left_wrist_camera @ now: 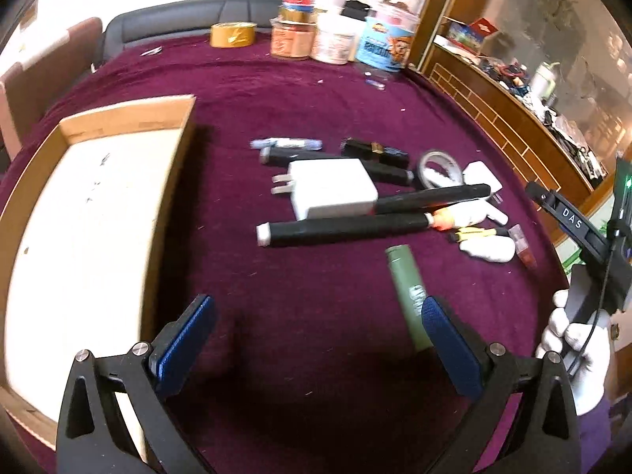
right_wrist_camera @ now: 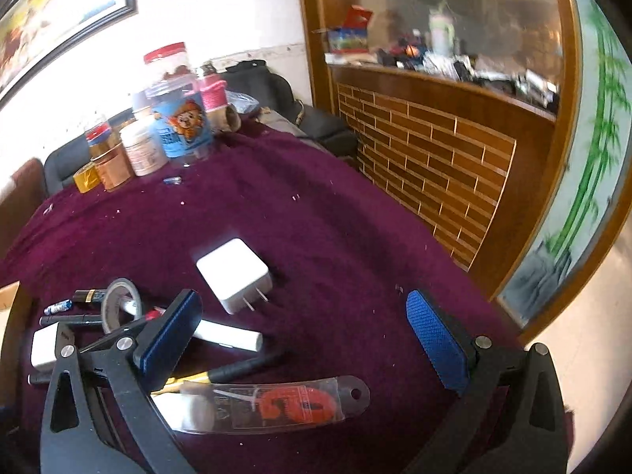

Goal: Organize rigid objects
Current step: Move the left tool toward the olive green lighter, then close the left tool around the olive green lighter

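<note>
A pile of small rigid items lies on the purple cloth [left_wrist_camera: 316, 91]: a white charger [left_wrist_camera: 331, 187], two black sticks [left_wrist_camera: 343, 229], a green tube [left_wrist_camera: 407, 296], a tape ring [left_wrist_camera: 438, 166] and black cases [left_wrist_camera: 375, 150]. A shallow cardboard tray [left_wrist_camera: 79, 217] sits at the left. My left gripper [left_wrist_camera: 316, 339] is open and empty above the cloth, the green tube by its right finger. My right gripper [right_wrist_camera: 304, 339] is open and empty above a second white charger [right_wrist_camera: 235, 274], a white stick [right_wrist_camera: 233, 335] and a clear pack with a red candle [right_wrist_camera: 276, 403].
Jars, tubs and tape rolls [left_wrist_camera: 339, 31] stand at the cloth's far edge, also in the right wrist view [right_wrist_camera: 158, 134]. A wooden brick-patterned counter [right_wrist_camera: 434, 166] runs along the right. The other gripper and a gloved hand [left_wrist_camera: 576, 335] show at the right edge.
</note>
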